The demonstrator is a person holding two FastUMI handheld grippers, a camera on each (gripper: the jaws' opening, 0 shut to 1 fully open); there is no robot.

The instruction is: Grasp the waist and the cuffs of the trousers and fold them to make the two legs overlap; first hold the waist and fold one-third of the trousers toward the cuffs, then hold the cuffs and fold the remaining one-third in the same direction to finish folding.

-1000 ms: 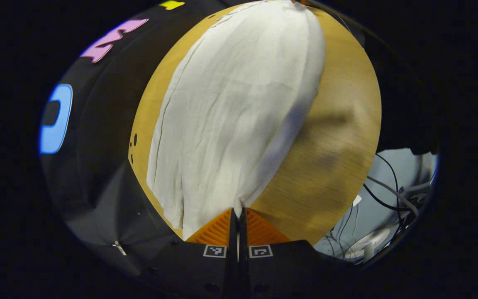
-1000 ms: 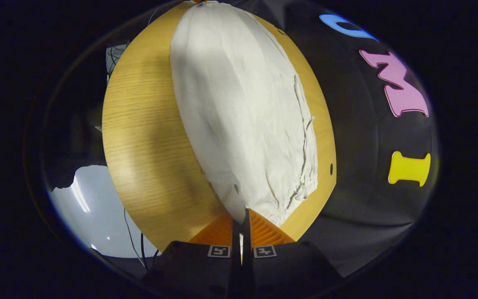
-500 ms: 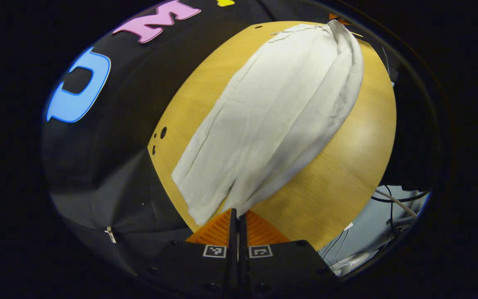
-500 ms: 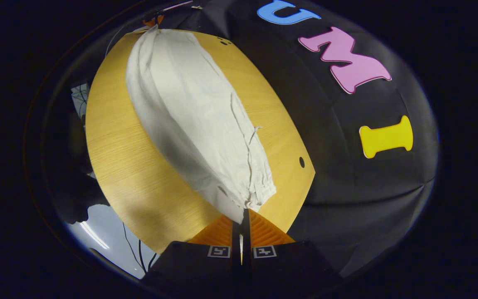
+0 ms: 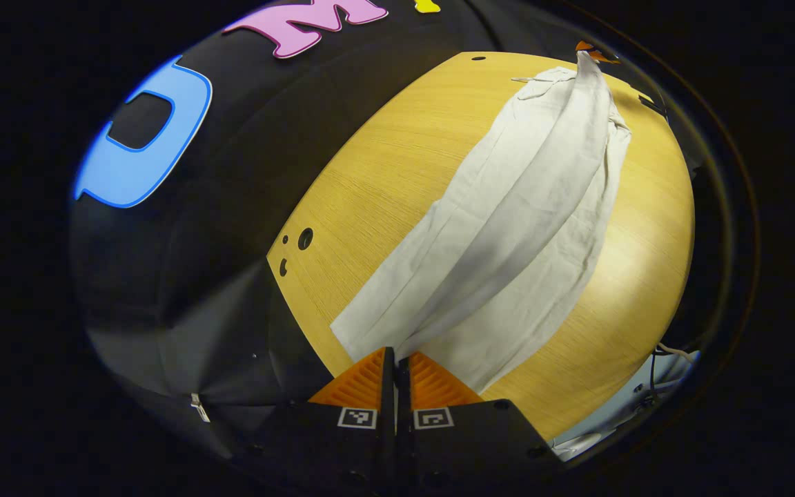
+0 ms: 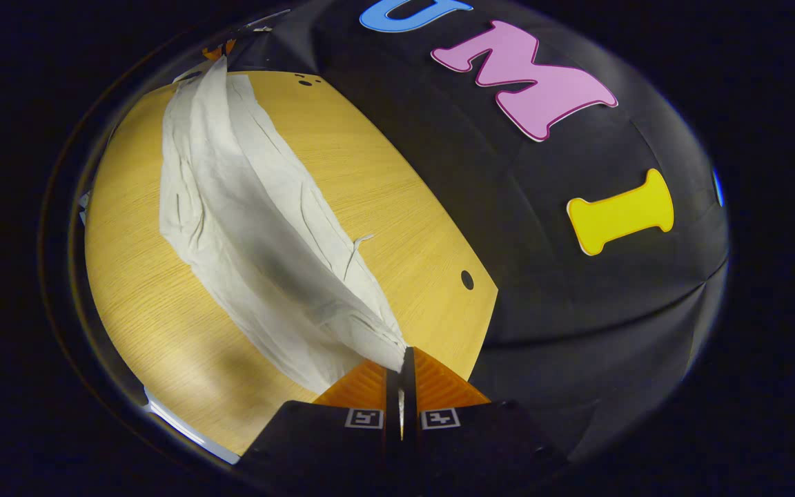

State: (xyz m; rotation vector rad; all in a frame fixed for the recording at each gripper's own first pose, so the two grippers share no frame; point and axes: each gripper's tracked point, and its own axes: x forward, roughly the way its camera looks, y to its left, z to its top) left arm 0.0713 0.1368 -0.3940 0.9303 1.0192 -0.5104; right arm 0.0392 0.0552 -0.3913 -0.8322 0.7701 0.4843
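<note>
Trousers point(image 5: 508, 235) now nearer table point(image 5: 384, 186) edge.

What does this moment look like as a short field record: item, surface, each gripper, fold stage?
item: pale trousers, stretched lengthwise between the two grippers
surface: round wooden table
left gripper: jaws shut on one end of the trousers
right gripper: jaws shut on the opposite end
fold stage: one leg partly lifted over the other; thirds folds not yet begun

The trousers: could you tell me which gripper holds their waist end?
The right gripper, shut on the gathered waist; the left gripper pinches the flat cuffs.
</note>
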